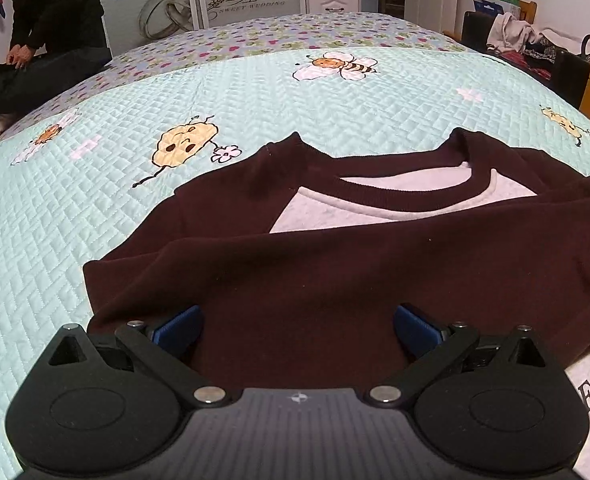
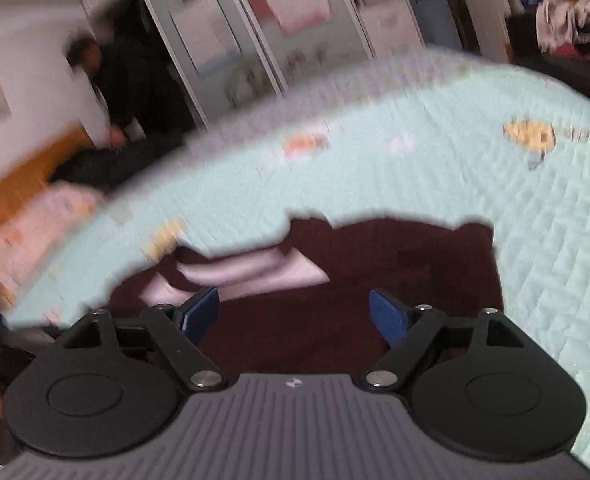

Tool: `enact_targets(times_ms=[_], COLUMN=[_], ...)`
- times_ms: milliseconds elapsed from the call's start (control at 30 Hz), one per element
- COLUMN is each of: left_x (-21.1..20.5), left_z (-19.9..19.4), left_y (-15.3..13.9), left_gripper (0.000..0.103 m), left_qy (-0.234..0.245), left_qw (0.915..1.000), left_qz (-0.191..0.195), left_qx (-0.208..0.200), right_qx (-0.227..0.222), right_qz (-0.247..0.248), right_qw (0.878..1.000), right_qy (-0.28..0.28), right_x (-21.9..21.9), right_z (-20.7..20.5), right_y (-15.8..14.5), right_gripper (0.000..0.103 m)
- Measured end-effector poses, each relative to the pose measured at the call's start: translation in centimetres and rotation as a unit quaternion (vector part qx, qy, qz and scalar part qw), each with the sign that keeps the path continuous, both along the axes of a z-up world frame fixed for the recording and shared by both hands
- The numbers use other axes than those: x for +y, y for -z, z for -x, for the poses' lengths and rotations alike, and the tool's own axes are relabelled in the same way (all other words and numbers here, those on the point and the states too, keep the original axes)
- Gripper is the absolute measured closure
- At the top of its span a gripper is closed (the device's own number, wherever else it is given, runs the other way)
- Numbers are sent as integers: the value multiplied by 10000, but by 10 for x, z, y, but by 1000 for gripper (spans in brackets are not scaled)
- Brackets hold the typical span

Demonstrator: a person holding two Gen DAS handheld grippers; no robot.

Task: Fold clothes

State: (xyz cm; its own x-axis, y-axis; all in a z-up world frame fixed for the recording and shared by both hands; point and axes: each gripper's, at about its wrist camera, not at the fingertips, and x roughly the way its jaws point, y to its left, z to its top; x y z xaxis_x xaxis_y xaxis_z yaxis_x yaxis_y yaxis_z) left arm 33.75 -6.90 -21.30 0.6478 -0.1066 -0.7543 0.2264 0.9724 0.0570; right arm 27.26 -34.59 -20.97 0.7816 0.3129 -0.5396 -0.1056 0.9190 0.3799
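A dark maroon sweatshirt [image 1: 335, 264] lies partly folded on a pale green quilted bedspread [image 1: 255, 100], its neckline turned away and the light grey lining showing inside the collar. In the sharp left wrist view, the left gripper [image 1: 298, 330] hangs over the near edge of the garment with its blue fingers [image 1: 181, 328] spread wide and nothing between them. Only this view shows the printed grey panel at the lower right corner and the bee pattern on the quilt. The right wrist view is smeared by motion; it shows the right gripper [image 2: 295, 316], likewise spread and empty, above the sweatshirt, plus a person in dark clothes [image 2: 135, 92] bending beside the bed.
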Motion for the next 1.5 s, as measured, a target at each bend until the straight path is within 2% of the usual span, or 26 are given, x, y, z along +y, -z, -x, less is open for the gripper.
enact_targets(times_ms=[67, 133, 333, 367, 433, 500, 567, 600, 667, 767, 833, 867, 900, 933, 1033, 1067, 1167, 1267, 1333, 1433, 1500], left_x=[1, 0, 0, 1, 0, 1, 1, 1, 1, 1, 0, 0, 1, 1, 9, 19, 46, 78, 99, 118, 134], left_z=[-1, -1, 0, 0, 0, 0, 0, 0, -1, 0, 0, 0, 0, -1, -1, 1, 9, 22, 31, 48, 60], left_y=[1, 1, 1, 1, 1, 1, 1, 1, 2, 2, 2, 2, 2, 1, -4, -11, -30, -40, -45, -48, -48], left_gripper=[0, 0, 0, 0, 0, 0, 0, 0, 0, 0, 0, 0, 0, 0, 1, 1, 2, 2, 2, 2, 2], left_qy=[5, 7, -4, -8, -11, -18, -23, -22, -35, -65, -88, -100, -109, -119, -137, -181, -312, -402, -456, -509, -678], left_qw=[10000, 10000, 10000, 10000, 10000, 10000, 10000, 10000, 10000, 10000, 10000, 9999, 9999, 9999, 9993, 9976, 9853, 9618, 9426, 9331, 9183], left_qz=[3, -7, -22, -15, -14, -9, 0, 1, 3, -8, -7, -5, 18, 46, 303, 647, 1678, 2706, 3304, 3559, 3895], left_qx=[1, -4, -15, -15, -16, 0, 26, 31, 32, 31, 37, 41, 58, 77, 170, 150, 91, 121, 159, -23, -186], right_qx=[33, 65, 163, 179, 211, 244, 167, 177, -5, -329, -149, 112, 107, 101, -93, -226, -486, -485, -379, -247, -296], right_qz=[-59, -118, -294, -323, -382, -441, -682, -819, -794, -617, -272, -86, -243, -400, -983, -1164, -1854, -2398, -2737, -2809, -2713], right_qw=[10000, 9999, 9993, 9992, 9988, 9984, 9967, 9950, 9953, 9975, 9995, 9998, 9993, 9985, 9926, 9898, 9786, 9671, 9587, 9575, 9606], right_qy=[33, 66, 166, 182, 216, 249, 410, 540, 548, 103, 18, 150, 249, 349, 713, 787, 751, 695, 671, 610, 532], right_x=[-3, -5, -13, -14, -17, -20, -28, -29, -22, -6, -3, -6, -15, -24, -36, -39, -49, -54, -57, -54, -51], right_z=[1, 1, 3, 3, 3, 4, 5, 7, 19, 41, 38, 32, 30, 28, 41, 48, 76, 108, 123, 141, 145], right_y=[2, 4, 10, 11, 13, 15, 14, 9, -5, -19, -9, 1, 7, 13, 0, -5, -9, -1, 11, 27, 32], right_gripper=[30, 33, 28, 23, 21, 31, 36, 34, 31, 18, 17, 22, 33, 36, 31, 29, 27, 24, 24, 23, 23])
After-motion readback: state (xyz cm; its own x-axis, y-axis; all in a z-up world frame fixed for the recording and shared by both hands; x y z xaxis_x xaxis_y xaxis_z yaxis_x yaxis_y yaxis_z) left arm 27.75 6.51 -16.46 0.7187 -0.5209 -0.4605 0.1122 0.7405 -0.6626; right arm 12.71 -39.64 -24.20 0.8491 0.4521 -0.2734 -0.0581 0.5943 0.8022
